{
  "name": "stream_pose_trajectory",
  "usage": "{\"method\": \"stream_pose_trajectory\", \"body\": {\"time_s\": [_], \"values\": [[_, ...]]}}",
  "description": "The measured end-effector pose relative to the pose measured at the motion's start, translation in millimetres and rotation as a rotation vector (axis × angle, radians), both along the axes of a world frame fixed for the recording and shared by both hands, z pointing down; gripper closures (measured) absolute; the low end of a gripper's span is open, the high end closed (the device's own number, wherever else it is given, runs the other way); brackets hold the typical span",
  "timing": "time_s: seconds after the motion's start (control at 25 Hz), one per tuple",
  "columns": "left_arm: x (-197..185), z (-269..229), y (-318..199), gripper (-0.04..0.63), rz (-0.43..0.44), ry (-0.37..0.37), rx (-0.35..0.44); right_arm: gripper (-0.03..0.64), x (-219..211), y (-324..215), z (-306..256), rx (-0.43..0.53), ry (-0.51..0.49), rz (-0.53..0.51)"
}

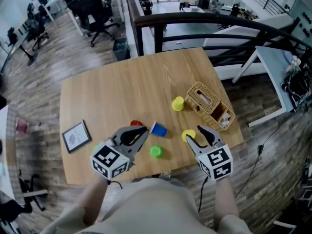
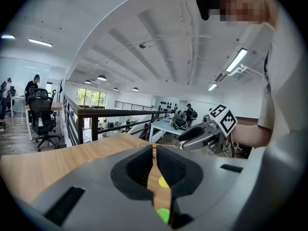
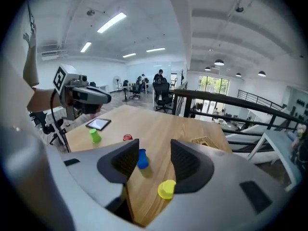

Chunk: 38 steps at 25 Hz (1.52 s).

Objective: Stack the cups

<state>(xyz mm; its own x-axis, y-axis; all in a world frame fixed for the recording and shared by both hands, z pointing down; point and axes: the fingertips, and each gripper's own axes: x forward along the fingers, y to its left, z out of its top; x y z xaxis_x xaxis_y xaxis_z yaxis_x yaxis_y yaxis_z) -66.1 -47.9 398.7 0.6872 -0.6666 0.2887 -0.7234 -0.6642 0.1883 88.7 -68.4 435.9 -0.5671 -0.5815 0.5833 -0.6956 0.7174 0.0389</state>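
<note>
Several small cups stand apart on the wooden table point(image 1: 97, 96): a yellow cup point(image 1: 178, 103) by the basket, a red cup point(image 1: 136, 124), a blue cup point(image 1: 158, 129), a green cup point(image 1: 156, 151) and a second yellow cup point(image 1: 187, 135) half hidden by my right gripper. My left gripper point(image 1: 145, 132) hovers above the red cup, shut and empty. Through its slit in the left gripper view point(image 2: 155, 150) bits of yellow and green show. My right gripper point(image 1: 195, 134) hangs open above the near yellow cup point(image 3: 167, 189) and holds nothing. The blue cup point(image 3: 142, 159) shows far off between its jaws.
A wicker basket point(image 1: 209, 104) sits at the table's right side, and a framed tablet point(image 1: 76, 136) lies near the left edge. Beyond the table's far edge runs a dark railing point(image 1: 195, 21). Office chairs stand at the back left.
</note>
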Motion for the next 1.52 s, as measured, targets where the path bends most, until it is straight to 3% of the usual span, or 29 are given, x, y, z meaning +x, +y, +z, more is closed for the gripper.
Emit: {"method": "stream_pose_trajectory", "body": {"time_s": [0.2, 0.32, 0.72, 1.16, 1.52], "values": [[-5, -10, 7, 0.552, -0.034, 0.035, 0.005, 0.407, -4, 17, -31, 0.052, -0.125, 0.035], [-5, -12, 13, 0.552, -0.034, 0.036, 0.008, 0.41, -4, 27, -35, 0.047, -0.149, 0.034], [-16, -2, 21, 0.552, -0.062, 0.017, -0.005, 0.41, -36, 39, -8, -0.013, -0.046, -0.105], [-51, 35, 32, 0.552, -0.148, -0.05, -0.074, 0.385, -93, 57, 57, -0.191, 0.039, -0.283], [-78, 76, 45, 0.552, -0.207, -0.072, -0.154, 0.373, -118, 71, 140, -0.32, 0.124, -0.347]]}}
